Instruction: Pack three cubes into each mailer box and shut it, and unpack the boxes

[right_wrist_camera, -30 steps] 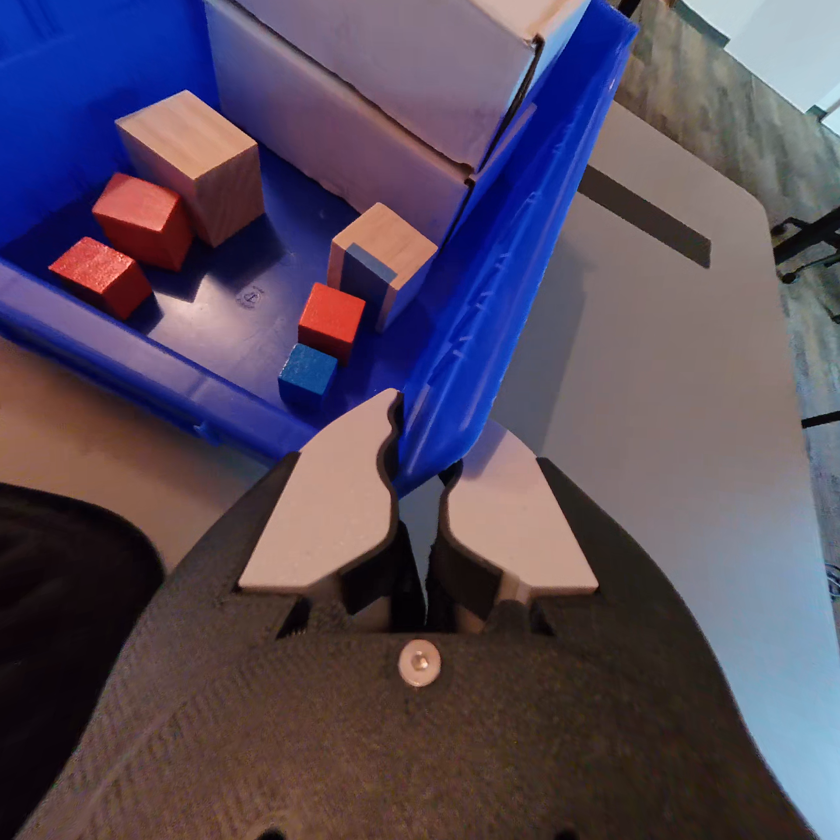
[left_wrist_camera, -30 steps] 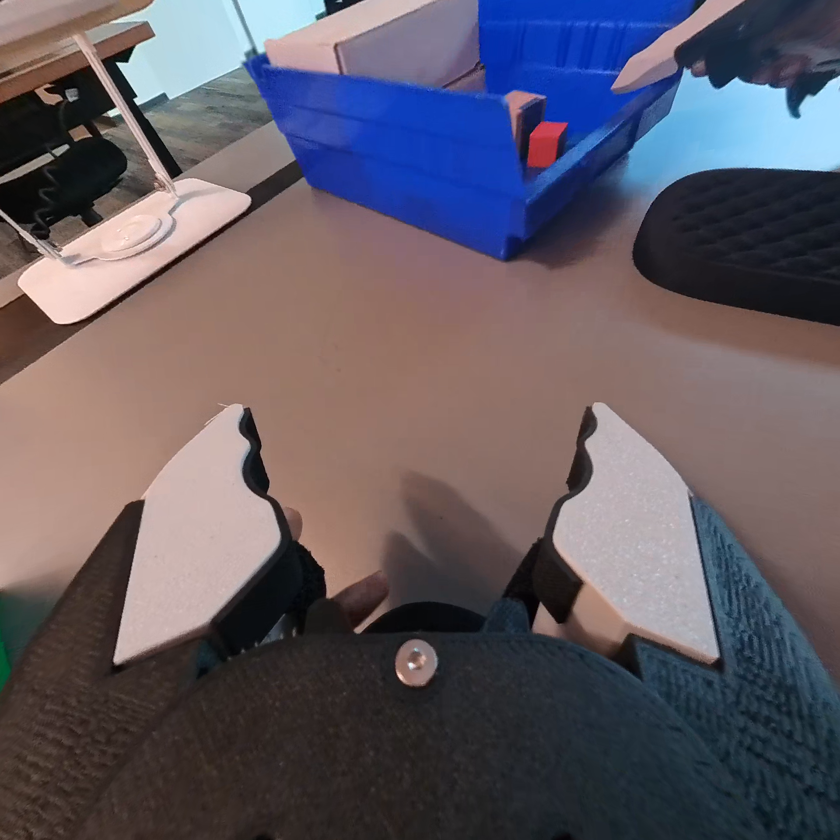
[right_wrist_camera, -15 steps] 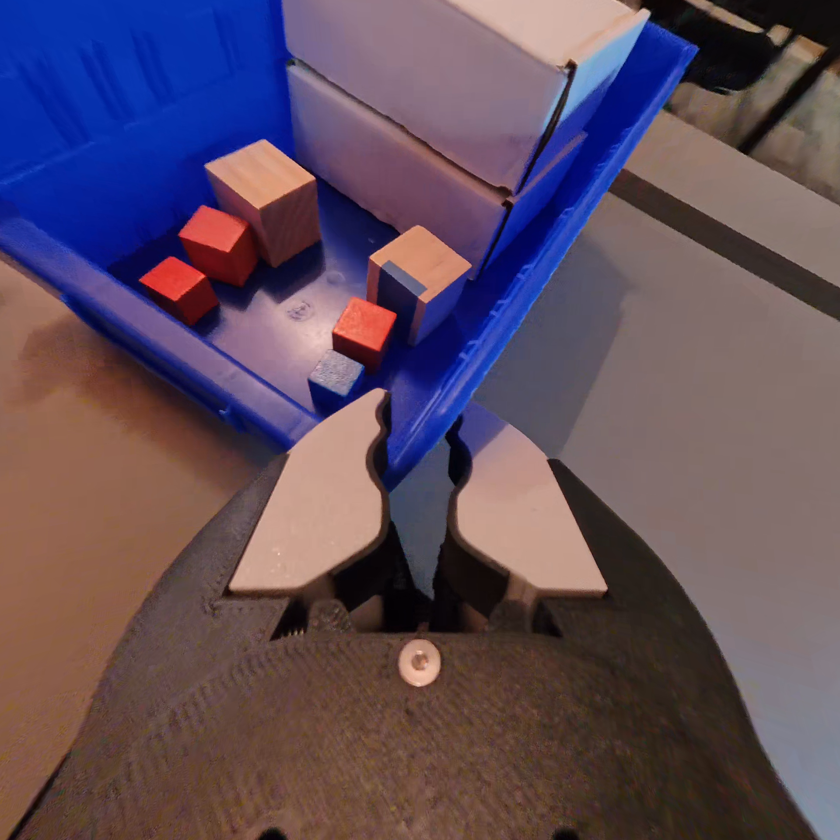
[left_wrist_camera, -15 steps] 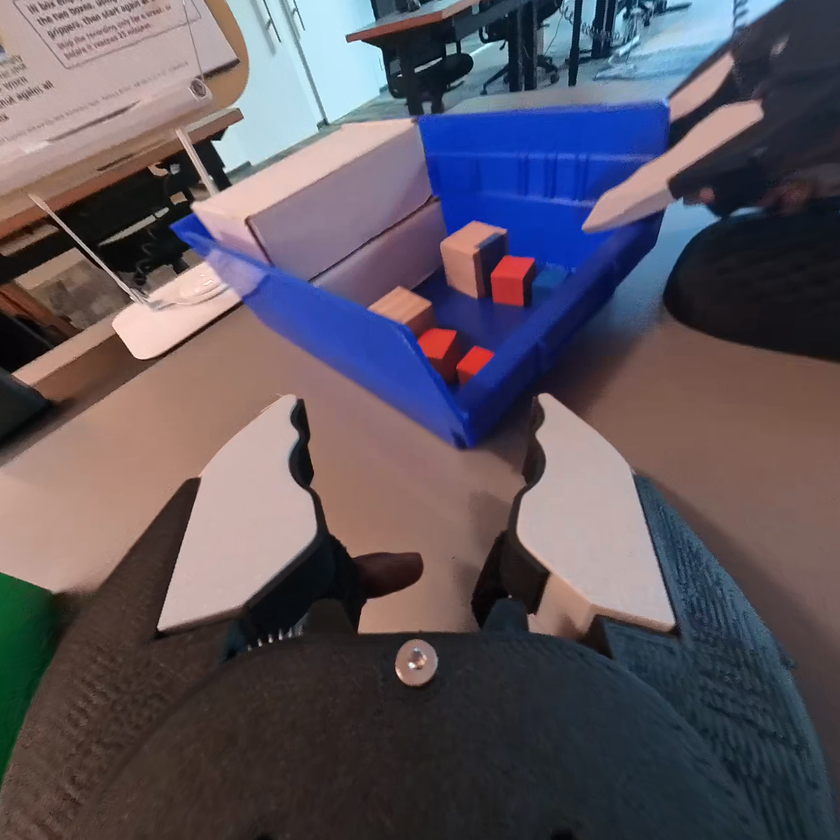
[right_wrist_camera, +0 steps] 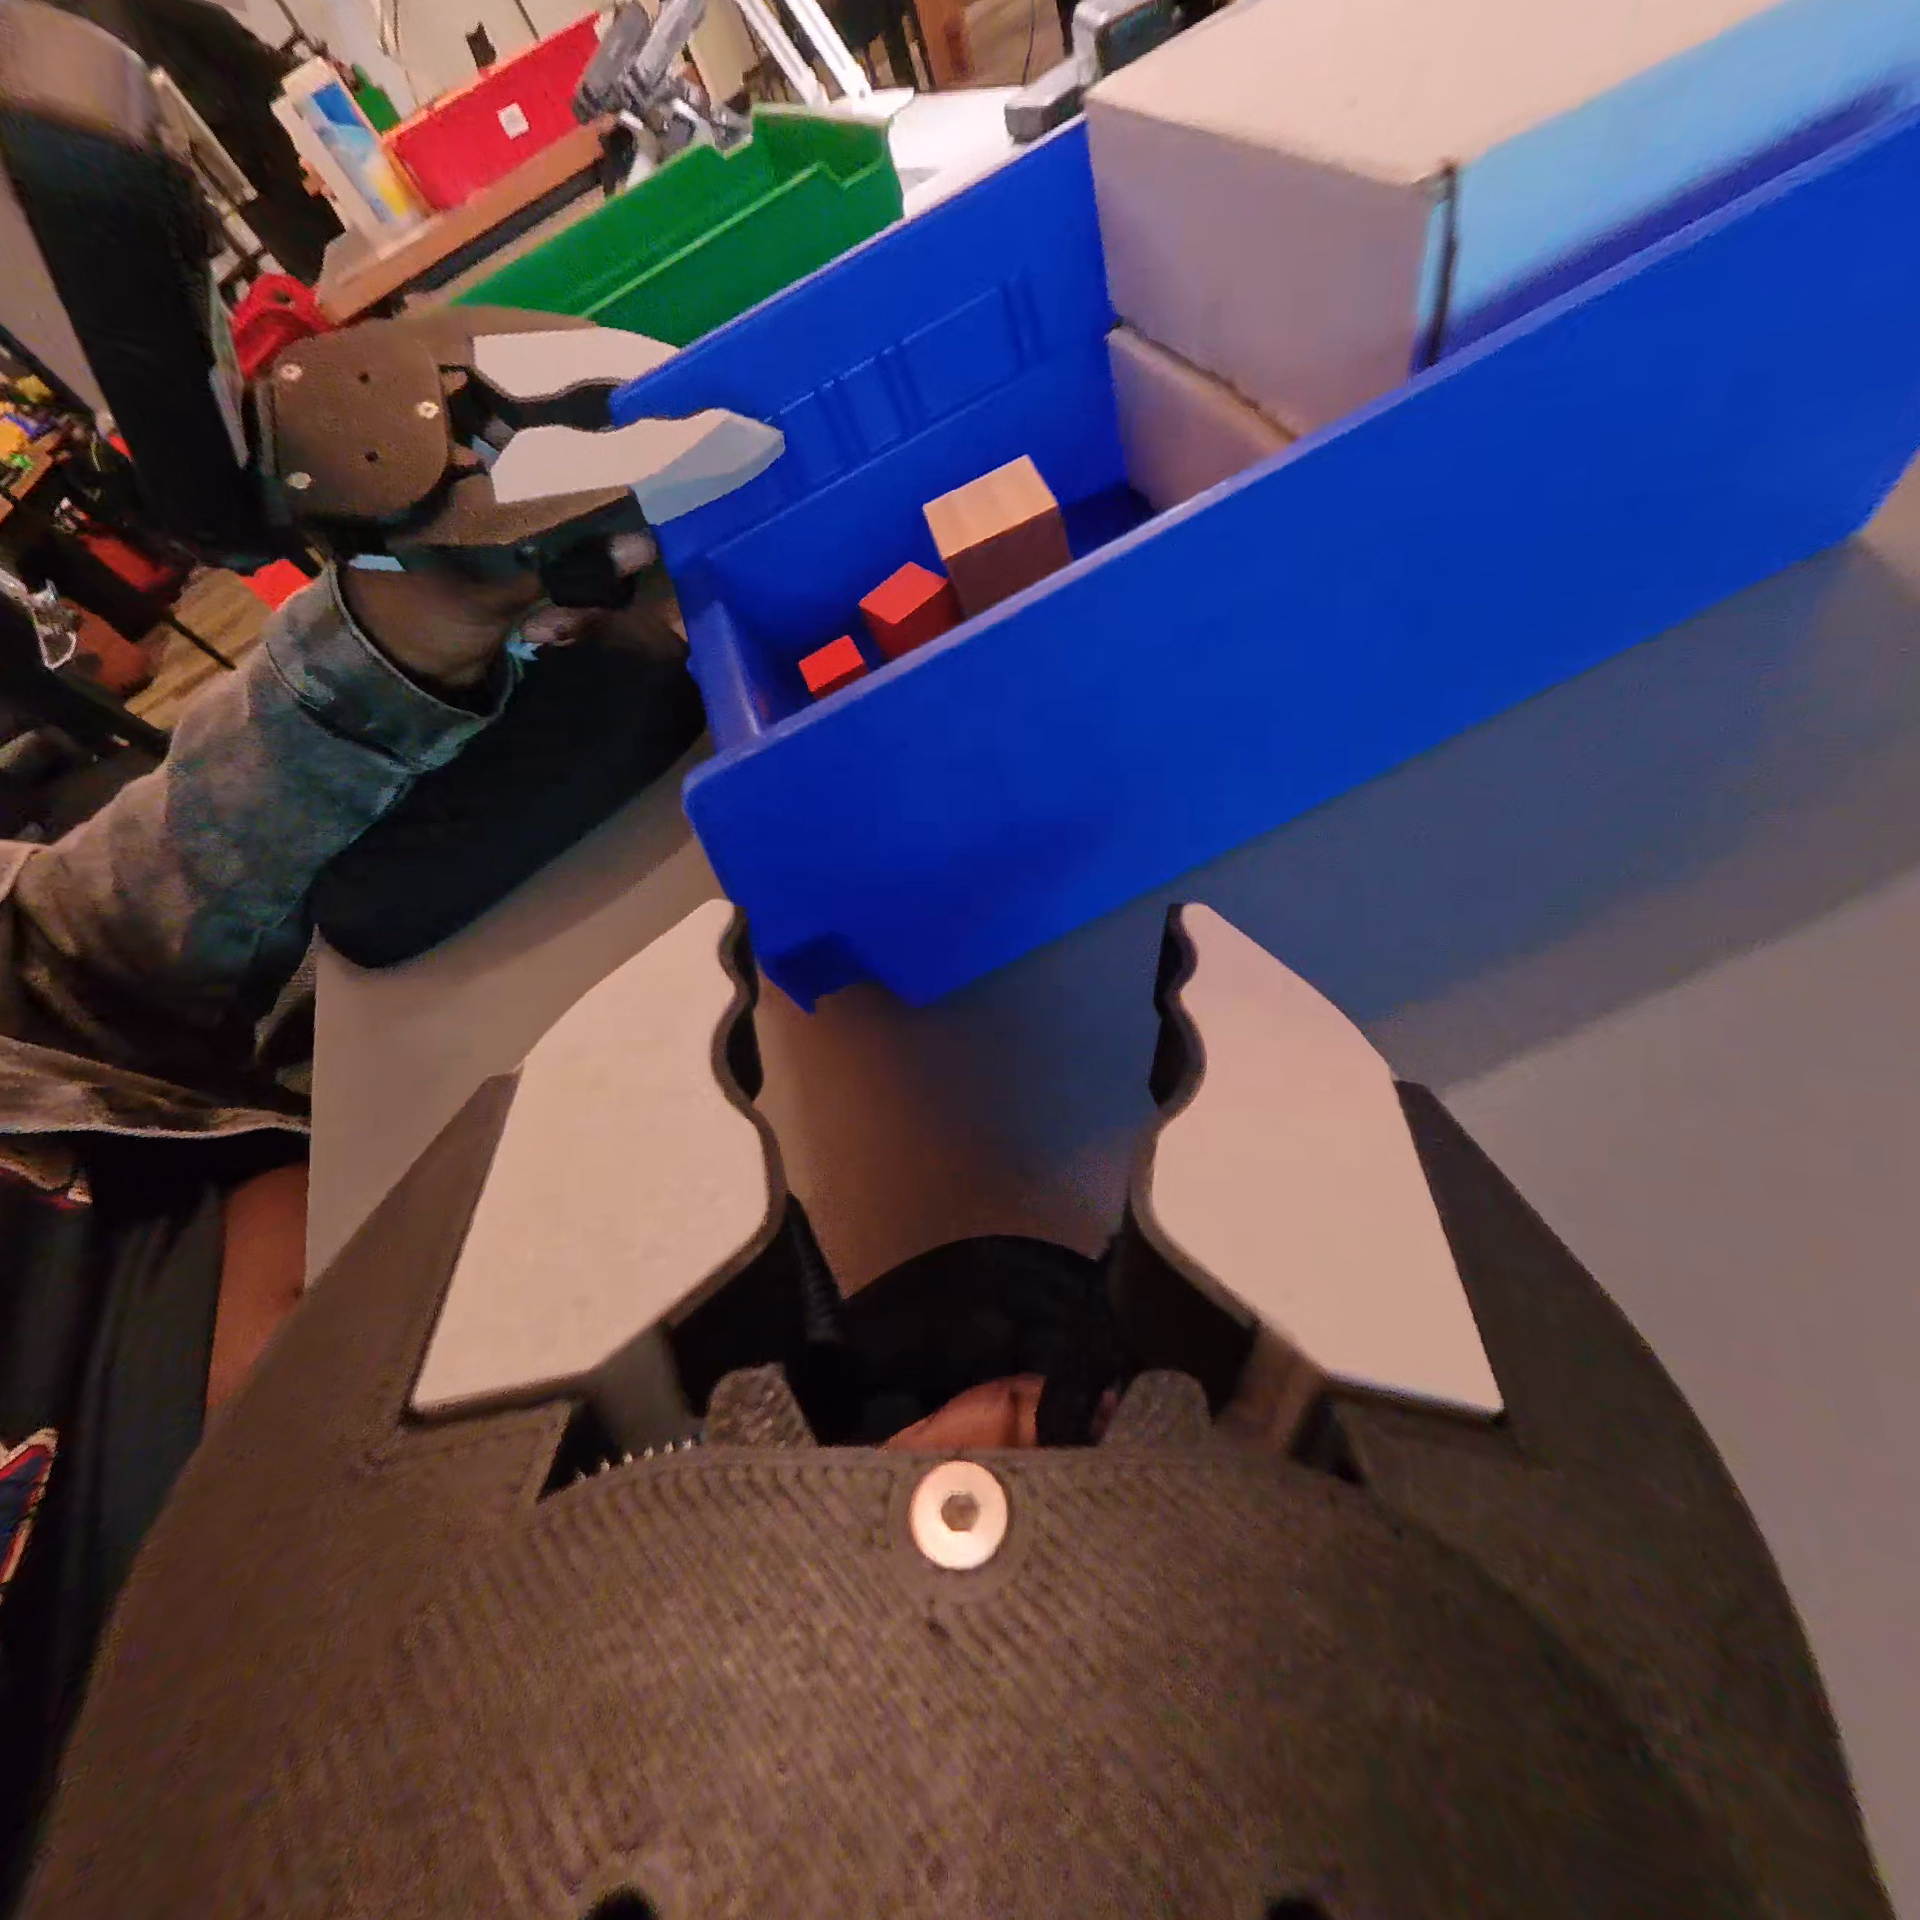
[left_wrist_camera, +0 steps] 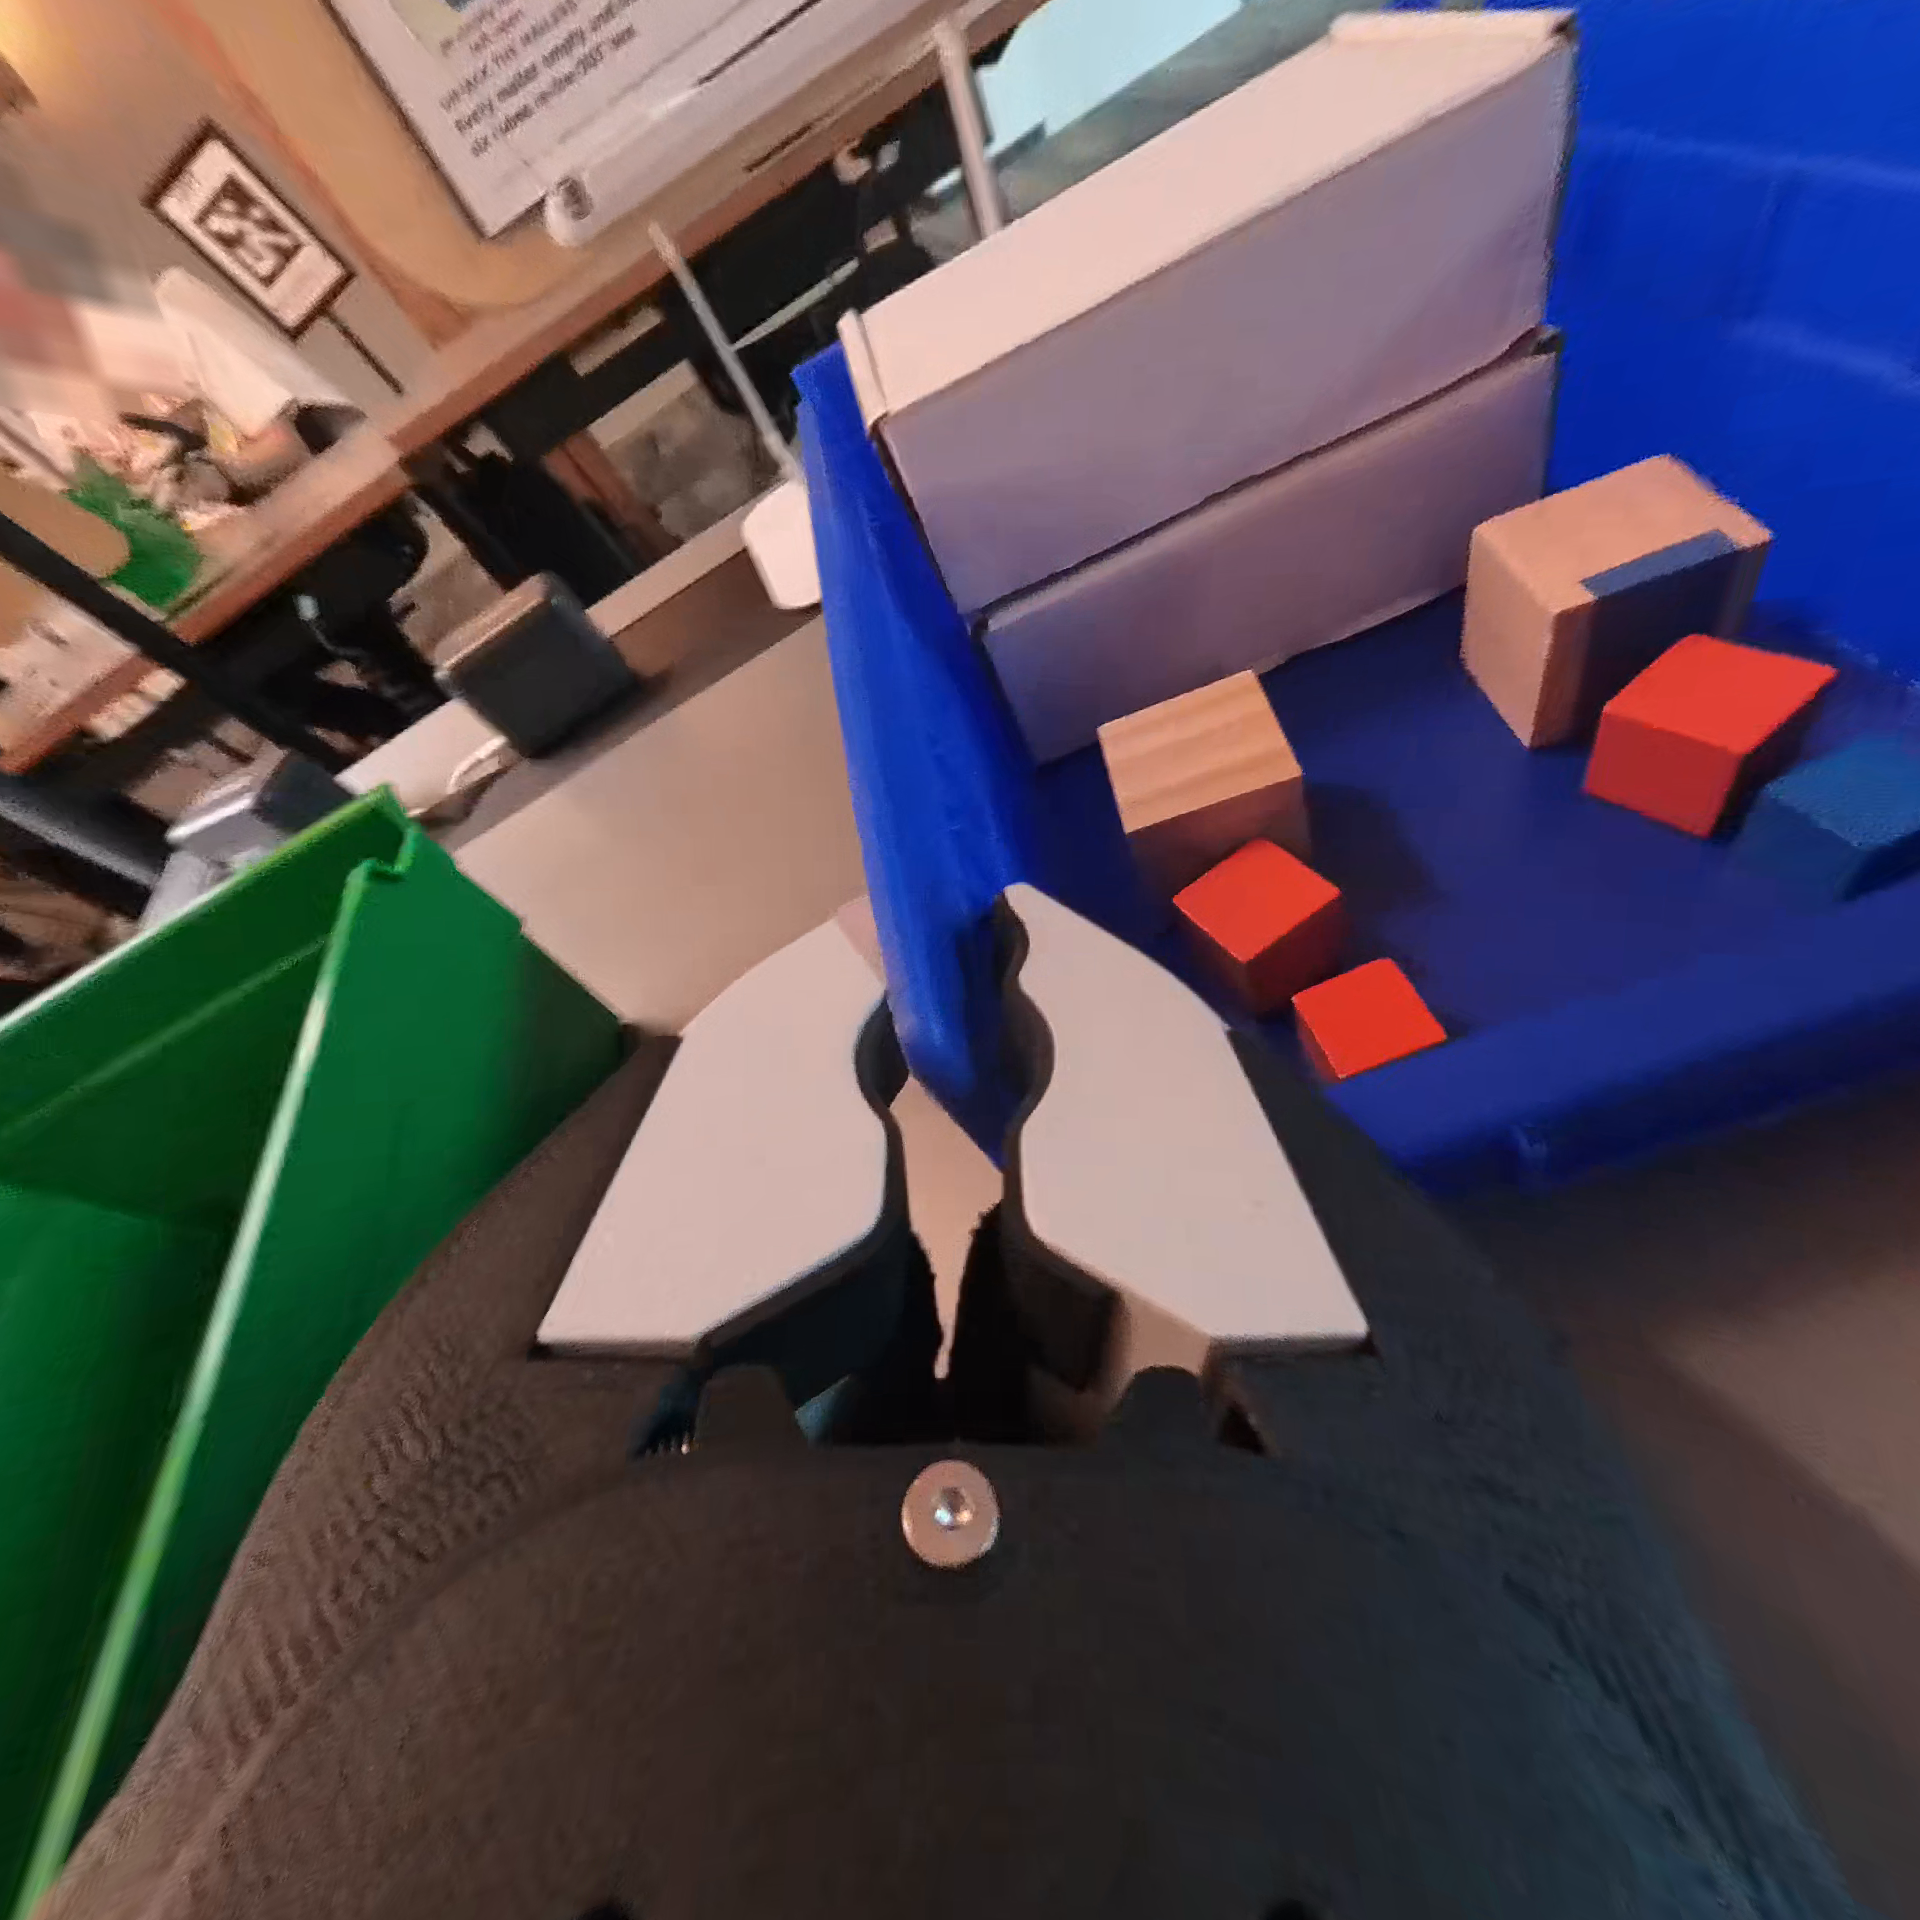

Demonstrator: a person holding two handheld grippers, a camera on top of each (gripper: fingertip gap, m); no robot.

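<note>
Clamping the blue bin's [left_wrist_camera: 1558, 1081] side wall at its near corner, the left gripper [left_wrist_camera: 951, 997] has its fingers narrowed onto the rim, one inside and one outside. Right gripper [right_wrist_camera: 951, 935] is spread wide, holding nothing, just off the bin's near outer corner above the grey surface [right_wrist_camera: 1662, 1143].

Inside the bin: two white mailer boxes [left_wrist_camera: 1226, 353], both shut, stacked against the wall the left gripper grips, the top one rising above the rim. On the bin floor, two wooden cubes [left_wrist_camera: 1205, 769], three red cubes [left_wrist_camera: 1257, 914] and one blue cube [left_wrist_camera: 1839, 810], all loose; one wooden, one red and the blue one cluster at the side away from the left gripper.

Green bin [left_wrist_camera: 208, 1143] sits just outside the bin, left of the clamped wall; contents hidden. Open surface on the bin's right-gripper side.

In the right wrist view, the left gripper comes in level from the side, with a sleeved forearm [right_wrist_camera: 239, 769] behind it.
</note>
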